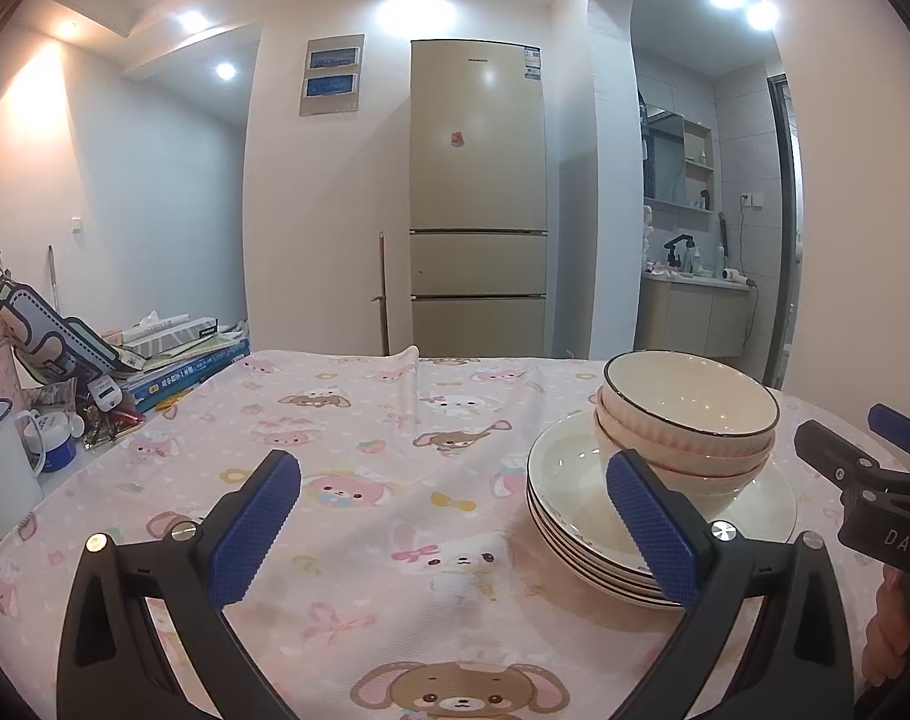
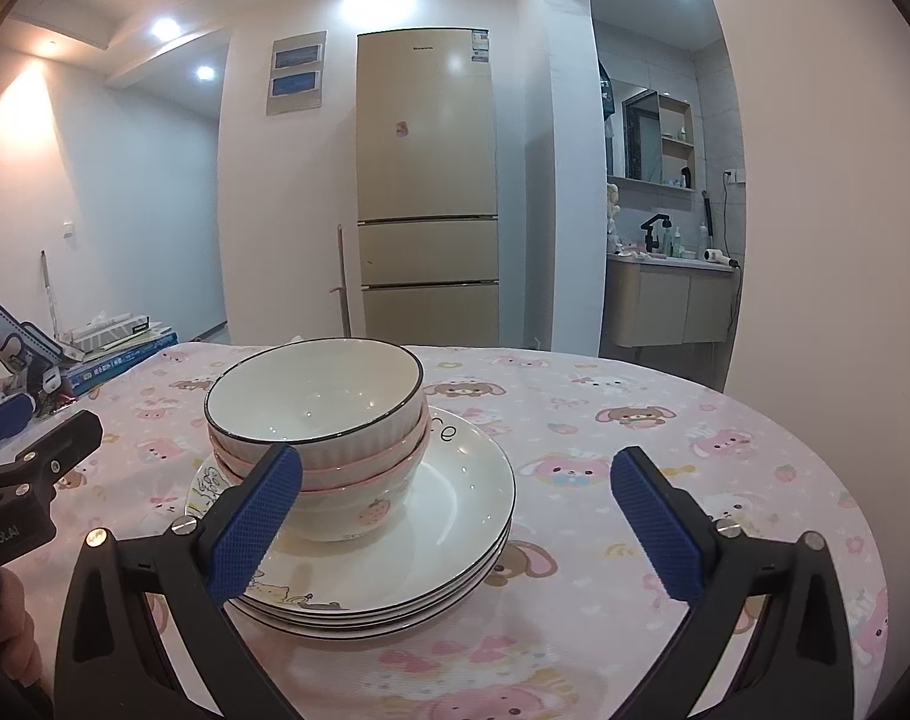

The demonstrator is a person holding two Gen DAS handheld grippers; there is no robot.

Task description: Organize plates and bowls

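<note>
pink cartoon-print tablecloth (image 2: 665, 420) covering a table, with a tall beige fridge (image 2: 425, 180) against the far wall and an arched opening to a washroom on the right. books (image 1: 185, 369) and a white mug (image 1: 2, 468) crowd the table's left edge. centre: stack of bowls (image 2: 317, 420), nested, resting in the topmost of the stacked plates (image 2: 455, 510). left gripper (image 1: 455, 528) hovers low with jaws spread wide and empty, the stack just beside its right finger; right gripper (image 2: 455, 522) likewise released, its left finger in front of the bowls. the crockery looks glazed ceramic, so probably stiff, heavy as a stack, slippery and chip-prone. likely best hold: a rim pinched between the pads, one piece at a time. the cloth is wrinkled and may slide underneath.
</note>
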